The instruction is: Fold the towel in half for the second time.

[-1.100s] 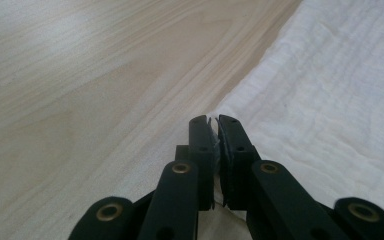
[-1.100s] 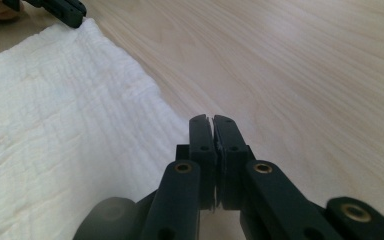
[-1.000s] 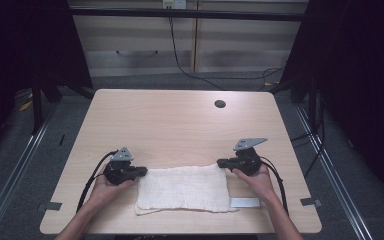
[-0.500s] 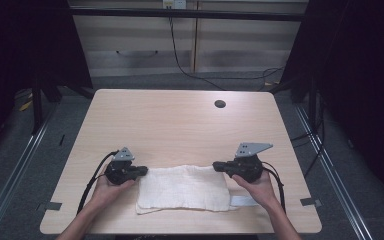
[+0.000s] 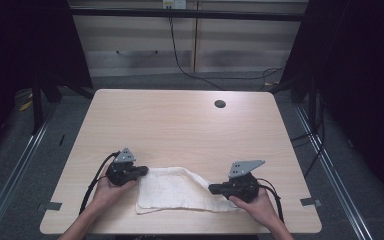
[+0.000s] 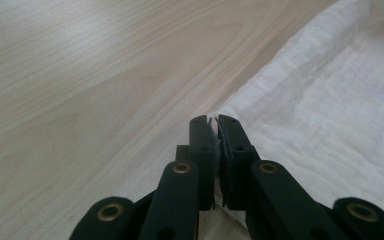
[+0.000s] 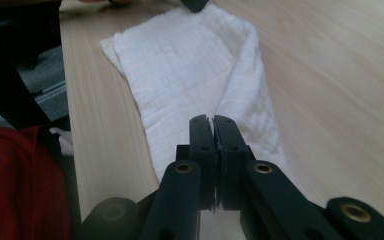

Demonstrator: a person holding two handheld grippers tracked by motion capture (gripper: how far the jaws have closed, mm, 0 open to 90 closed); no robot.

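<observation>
One white cloth (image 5: 172, 192), one wooden table (image 5: 180, 125) with one round hole (image 5: 220, 104), two handheld grippers: left gripper (image 5: 142, 171), right gripper (image 5: 213, 188); two hands.

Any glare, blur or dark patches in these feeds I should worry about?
High view: table evenly lit, surroundings very dark, white towel sharp. Left gripper view: soft glare on the wood, tool crisp. Right gripper view: towel clear, far edge soft.
</observation>
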